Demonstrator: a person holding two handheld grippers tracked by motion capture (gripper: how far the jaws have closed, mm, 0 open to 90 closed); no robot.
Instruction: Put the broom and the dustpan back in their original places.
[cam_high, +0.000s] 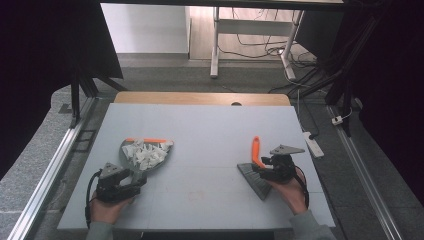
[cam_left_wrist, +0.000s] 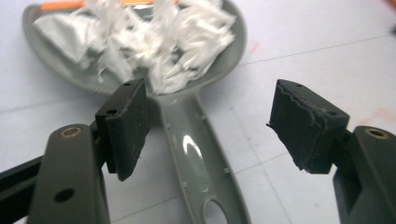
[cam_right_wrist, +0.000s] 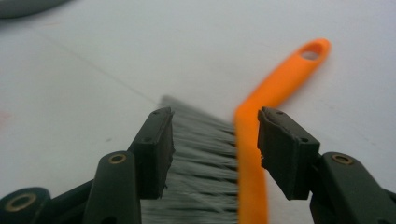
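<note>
Big white table (cam_high: 210, 130) spread out below, and on its left side lies the grey dustpan (cam_high: 150, 159) — heaped with torn white paper scraps (cam_high: 145, 154), the pile sitting right in the pan against its orange lip. From the left gripper view the scraps (cam_left_wrist: 140, 42) crowd the bowl of the dustpan (cam_left_wrist: 236, 51), and its grey handle runs down toward the camera between the two black jaws. The left gripper (cam_left_wrist: 208, 123) stands well open, pads clear of the handle on both sides, holding nothing. Over on the right, the brush (cam_high: 256, 170) lies flat on the table, orange handle pointing away, grey bristles toward the person. The right gripper (cam_right_wrist: 215, 149) is spread wide too — the brush (cam_right_wrist: 252, 154) lies between its jaws, and whether a pad touches it I cannot tell.
</note>
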